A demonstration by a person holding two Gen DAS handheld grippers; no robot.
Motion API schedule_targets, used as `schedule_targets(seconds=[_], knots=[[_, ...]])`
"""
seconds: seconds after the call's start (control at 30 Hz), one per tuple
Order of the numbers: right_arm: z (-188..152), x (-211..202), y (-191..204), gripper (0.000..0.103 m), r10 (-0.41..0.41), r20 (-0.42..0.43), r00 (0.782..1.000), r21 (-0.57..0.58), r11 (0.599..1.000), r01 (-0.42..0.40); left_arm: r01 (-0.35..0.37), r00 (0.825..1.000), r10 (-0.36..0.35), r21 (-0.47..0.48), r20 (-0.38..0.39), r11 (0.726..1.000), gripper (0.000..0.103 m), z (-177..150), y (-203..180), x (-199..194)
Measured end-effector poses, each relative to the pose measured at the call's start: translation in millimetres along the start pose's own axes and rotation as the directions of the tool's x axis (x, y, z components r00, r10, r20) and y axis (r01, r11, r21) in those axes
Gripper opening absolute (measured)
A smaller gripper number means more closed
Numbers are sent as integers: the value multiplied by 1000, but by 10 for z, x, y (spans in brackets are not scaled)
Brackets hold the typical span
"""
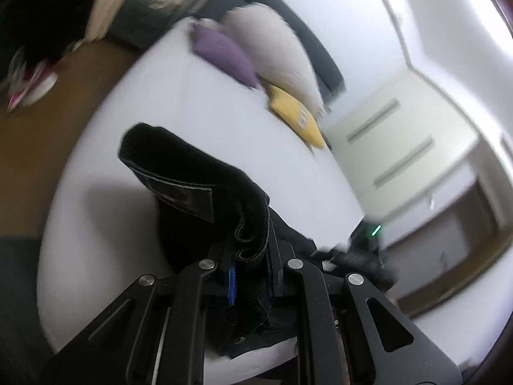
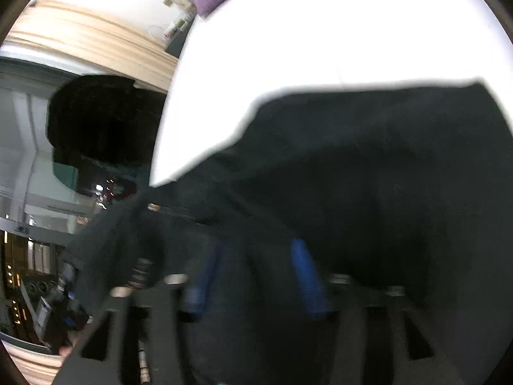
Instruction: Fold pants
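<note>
The black pants (image 1: 198,186) hang bunched over the white bed (image 1: 198,102) in the left wrist view. My left gripper (image 1: 251,250) is shut on a rolled, folded edge of the pants, held above the sheet. In the right wrist view the pants (image 2: 368,176) spread wide and dark across the white bed (image 2: 320,32). My right gripper (image 2: 253,272) has black cloth between its blue pads (image 2: 304,276) and looks shut on the pants. The view is blurred.
A purple cushion (image 1: 224,54), a white pillow (image 1: 272,45) and a yellow cushion (image 1: 298,118) lie at the far side of the bed. A white drawer unit (image 1: 394,147) stands to the right. Brown floor (image 1: 48,134) with a shoe (image 1: 29,86) is on the left.
</note>
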State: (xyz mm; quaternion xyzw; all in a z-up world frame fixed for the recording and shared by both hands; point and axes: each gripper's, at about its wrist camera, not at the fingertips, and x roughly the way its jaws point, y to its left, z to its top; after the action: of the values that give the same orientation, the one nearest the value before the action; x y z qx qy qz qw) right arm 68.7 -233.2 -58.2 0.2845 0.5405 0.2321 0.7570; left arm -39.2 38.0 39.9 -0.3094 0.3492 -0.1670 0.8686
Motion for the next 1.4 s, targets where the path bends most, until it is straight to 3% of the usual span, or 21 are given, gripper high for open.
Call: schedule_targets(seconds=[0.17,0.27,0.53,0.73,0.8,0.87,0.93,1.0,1.2,1.4], knots=[[76,-374,606,84,55,-53,997,-169,984,-63,-20,998,31,181,-62,983,11,-158,-576,473],[40,-447,940,85,40,-95,995,-269,961,-64,-37,995,61,269,-81,962,11,-311,-779,625],[64,-216,1307,85,-114,-158,981,-373,926,48,-64,989,105,350,-99,935,11,-483,-991,870],[59,139,1422,85,-244,-208,947,-451,883,129,-71,986,126,418,-105,906,11,-625,-1053,939],[46,155,1484,77,-282,-176,943,-503,849,161,-60,986,121,438,-112,897,11,-669,-1117,985],[24,191,1484,34,-310,-187,932,-528,832,170,-50,986,117,457,-120,888,11,-685,-1194,1048],[15,151,1451,23,-325,-174,929,-534,824,189,-42,985,115,471,-126,881,11,-742,-1227,1031],[9,22,1362,19,-301,-154,941,-527,831,180,-22,985,102,479,-141,878,11,-765,-1278,1073],[118,-410,722,18,-147,-127,981,-368,925,91,36,976,88,550,-198,834,11,-911,-1580,1362],[143,-715,-6,17,-95,-79,992,-238,968,74,102,955,93,608,-281,788,11,-1206,-1895,1782]])
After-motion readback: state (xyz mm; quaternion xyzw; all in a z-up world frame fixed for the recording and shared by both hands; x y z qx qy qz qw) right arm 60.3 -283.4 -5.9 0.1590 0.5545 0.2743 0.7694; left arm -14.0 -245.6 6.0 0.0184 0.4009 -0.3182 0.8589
